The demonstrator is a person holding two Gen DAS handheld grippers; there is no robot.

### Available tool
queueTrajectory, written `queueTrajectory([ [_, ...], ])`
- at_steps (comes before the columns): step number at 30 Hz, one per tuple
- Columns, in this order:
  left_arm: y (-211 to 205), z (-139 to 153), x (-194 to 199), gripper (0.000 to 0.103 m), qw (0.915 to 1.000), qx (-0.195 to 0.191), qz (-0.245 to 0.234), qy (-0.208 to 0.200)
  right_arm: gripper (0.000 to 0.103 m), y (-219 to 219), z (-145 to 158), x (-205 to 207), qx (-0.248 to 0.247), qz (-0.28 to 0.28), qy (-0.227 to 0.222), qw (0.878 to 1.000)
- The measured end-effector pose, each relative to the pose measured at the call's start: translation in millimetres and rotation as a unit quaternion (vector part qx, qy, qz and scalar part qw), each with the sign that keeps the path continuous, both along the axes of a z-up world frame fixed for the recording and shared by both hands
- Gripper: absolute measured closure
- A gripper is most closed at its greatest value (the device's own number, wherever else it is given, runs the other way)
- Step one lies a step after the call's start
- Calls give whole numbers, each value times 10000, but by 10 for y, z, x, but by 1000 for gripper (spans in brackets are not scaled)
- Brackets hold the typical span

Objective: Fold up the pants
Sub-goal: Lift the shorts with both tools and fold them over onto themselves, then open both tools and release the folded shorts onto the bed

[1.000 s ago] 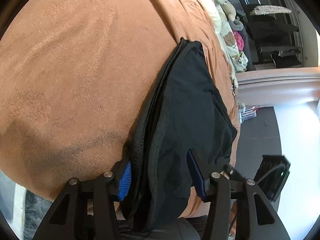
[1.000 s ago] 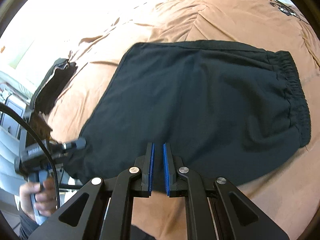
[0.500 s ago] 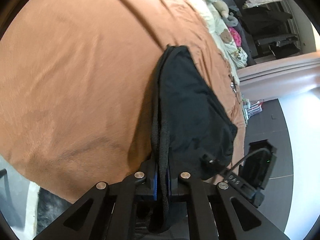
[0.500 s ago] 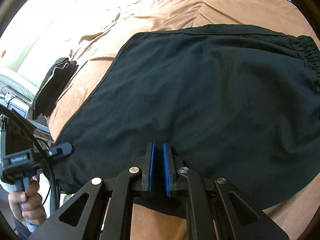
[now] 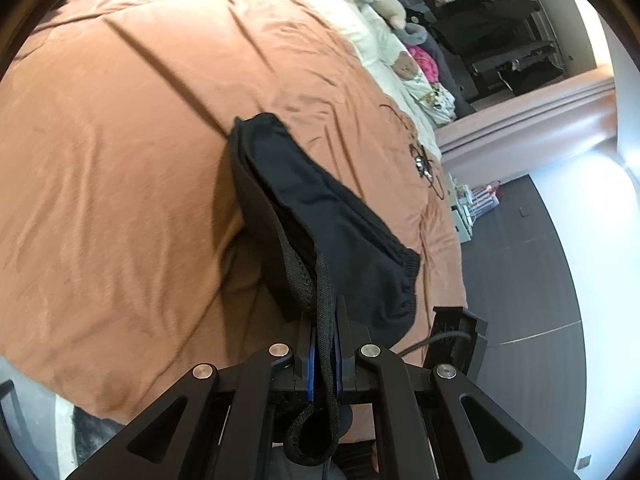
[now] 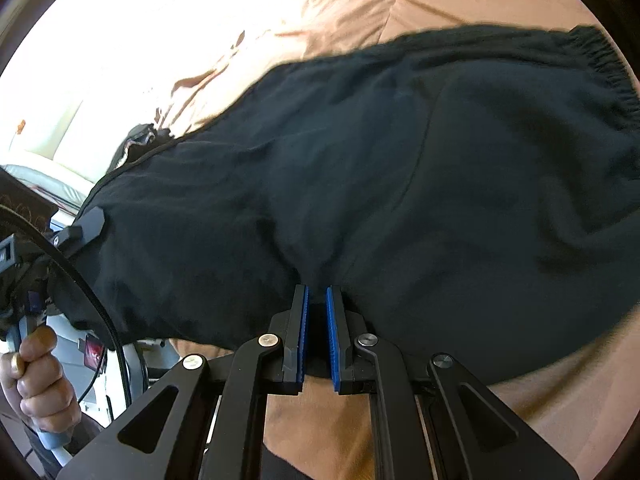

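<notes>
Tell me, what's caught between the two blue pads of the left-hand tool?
In the left wrist view, the left gripper is shut on the pants: a bunched black edge runs between its pads and loops out behind them.

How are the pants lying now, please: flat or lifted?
Lifted at the near edge: both grippers pinch the pants, raising it off the bedspread.

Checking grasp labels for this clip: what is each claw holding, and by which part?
Both hold the black pants. The left claw is shut on a bunched edge with a mesh-like strip. The right claw is shut on the near edge, midway along it.
</notes>
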State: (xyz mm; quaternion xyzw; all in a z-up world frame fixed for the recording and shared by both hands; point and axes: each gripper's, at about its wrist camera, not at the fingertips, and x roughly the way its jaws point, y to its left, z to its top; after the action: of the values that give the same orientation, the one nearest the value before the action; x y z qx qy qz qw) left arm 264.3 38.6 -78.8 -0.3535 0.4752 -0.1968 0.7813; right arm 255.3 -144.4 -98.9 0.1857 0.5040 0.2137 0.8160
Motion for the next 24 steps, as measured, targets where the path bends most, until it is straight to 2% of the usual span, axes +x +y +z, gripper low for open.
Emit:
queueTrajectory([
  [7,-265,145,176,97,9995,23,-279,-140,95,-587,201,-258,456,-609,-333,9965],
  [10,-411,169,237,97,9990,49,-412,-175,77,-849,224,-384,556,-860,-496,9935],
  [12,-507,162,273,97,9986,40,-493,-176,55,-990,229,-504,691,-947,-656,9909],
  [13,-554,154,299,97,9985,33,-529,-168,52,-1048,229,-553,774,-995,-729,9893],
  [24,-1166,-26,494,97,9941,-6,-1084,-11,51,-1477,171,-813,1246,-1266,-891,9801],
])
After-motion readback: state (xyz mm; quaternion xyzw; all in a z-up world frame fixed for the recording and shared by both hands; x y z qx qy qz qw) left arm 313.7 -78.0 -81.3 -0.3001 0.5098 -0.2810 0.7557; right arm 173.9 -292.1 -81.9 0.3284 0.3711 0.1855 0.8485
